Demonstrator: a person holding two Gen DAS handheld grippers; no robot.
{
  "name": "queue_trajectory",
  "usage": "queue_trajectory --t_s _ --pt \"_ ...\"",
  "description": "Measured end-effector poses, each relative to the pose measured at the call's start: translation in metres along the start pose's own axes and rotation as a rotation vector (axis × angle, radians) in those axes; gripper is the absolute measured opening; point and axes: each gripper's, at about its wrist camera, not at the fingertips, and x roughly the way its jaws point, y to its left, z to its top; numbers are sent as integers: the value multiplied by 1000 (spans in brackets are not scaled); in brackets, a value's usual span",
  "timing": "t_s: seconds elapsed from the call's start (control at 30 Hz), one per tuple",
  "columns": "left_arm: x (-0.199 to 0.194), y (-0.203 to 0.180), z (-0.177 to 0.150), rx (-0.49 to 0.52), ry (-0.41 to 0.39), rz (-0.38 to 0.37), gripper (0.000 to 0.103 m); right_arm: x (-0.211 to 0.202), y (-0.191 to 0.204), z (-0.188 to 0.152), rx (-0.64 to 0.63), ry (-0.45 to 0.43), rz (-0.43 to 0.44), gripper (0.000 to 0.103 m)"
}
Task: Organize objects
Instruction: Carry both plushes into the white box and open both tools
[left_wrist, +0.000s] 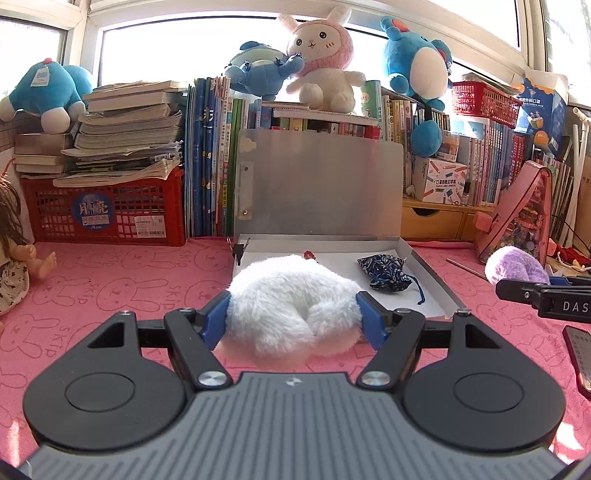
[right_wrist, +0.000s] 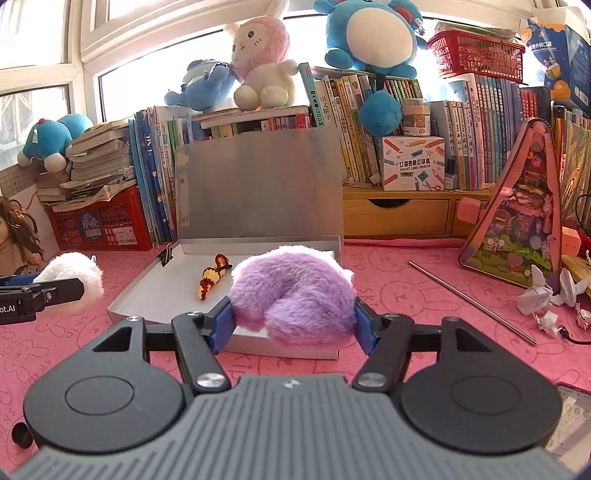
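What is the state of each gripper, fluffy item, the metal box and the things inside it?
left gripper: shut on the white fluffy item, held off the cloth
right gripper: shut on the purple fluffy item, held above the box
metal box: open, lid upright
dark blue pouch: lying in the box
binder clip: clipped on the box corner
crochet toy: lying in the box

Two wrist fisheyes, each close behind own fingers, angled slightly downward. Shared ahead: open grey metal box (left_wrist: 424, 266) (right_wrist: 147, 291), pink bunny-print tablecloth (left_wrist: 122, 284) (right_wrist: 406, 291), bookshelf wall.
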Motion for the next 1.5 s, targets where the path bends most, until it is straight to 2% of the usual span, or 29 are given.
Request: queue_trajectory --t_s 0.4,0.73,0.97,1.1,1.5 --pt "66 -1 29 -40 40 -26 76 57 -6 28 66 70 89 67" --pt "136 -1 35 -70 111 46 76 124 -2 37 135 167 130 67" --pt "180 1 47 -84 122 95 76 168 -4 53 253 208 165 67" --pt "200 3 44 -81 130 105 76 190 -5 52 293 235 175 67" --pt "234 8 35 -72 159 107 76 232 5 41 271 282 183 67"
